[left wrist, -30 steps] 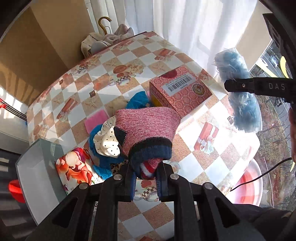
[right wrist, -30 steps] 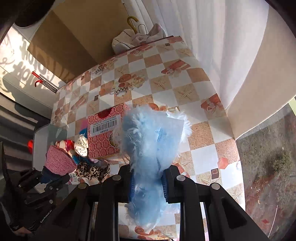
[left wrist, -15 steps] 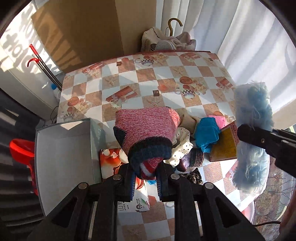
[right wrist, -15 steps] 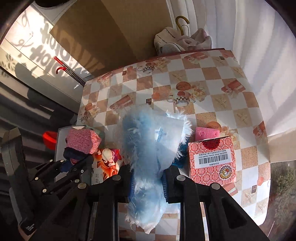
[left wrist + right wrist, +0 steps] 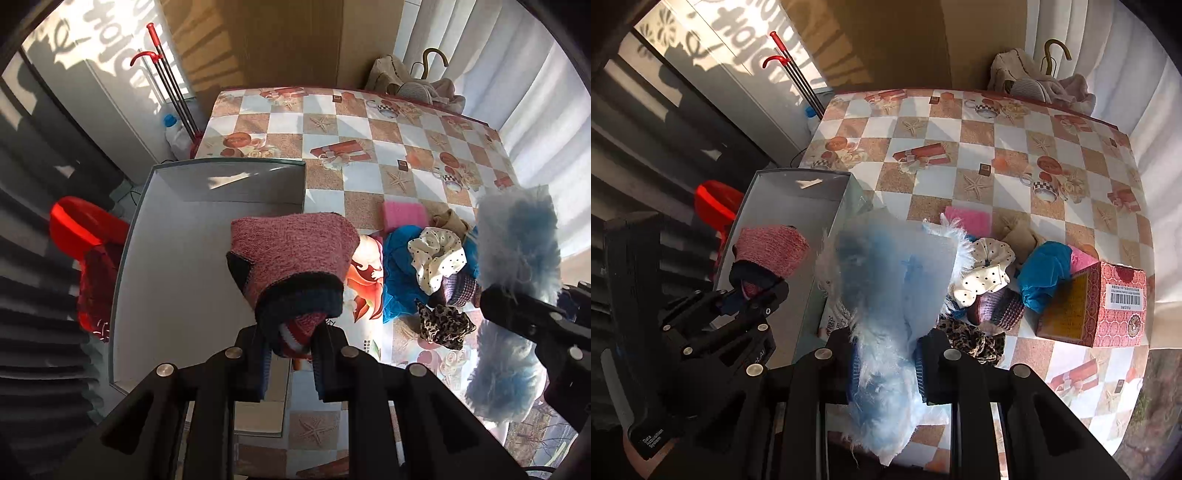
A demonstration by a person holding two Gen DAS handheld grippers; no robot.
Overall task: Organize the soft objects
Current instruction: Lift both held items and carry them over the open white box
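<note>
Pink knitted sock with a dark navy cuff (image 5: 291,258) hangs at the centre of the left wrist view, its cuff pinched between the pads of the left claw (image 5: 290,354), which is clenched on it above the open grey cardboard box (image 5: 177,280) at the left of the frame. In the right wrist view the same sock (image 5: 772,251) shows at the left, over that box (image 5: 798,199). Fluffy light-blue fabric piece (image 5: 890,295) fills the middle of the right wrist view, grasped by the right claw (image 5: 886,365), whose pads press on it from both sides. Just right of it a heap of soft things lies on the checkered desk (image 5: 1015,147): a white polka-dot cloth (image 5: 986,273), a bright blue cloth (image 5: 1041,269), a purple knitted item (image 5: 1001,306), a leopard-print scrunchie (image 5: 971,339) and a pink sponge-like square (image 5: 967,218). A red patterned carton with a barcode label (image 5: 1108,302) stands at the right edge, near the heap.
</note>
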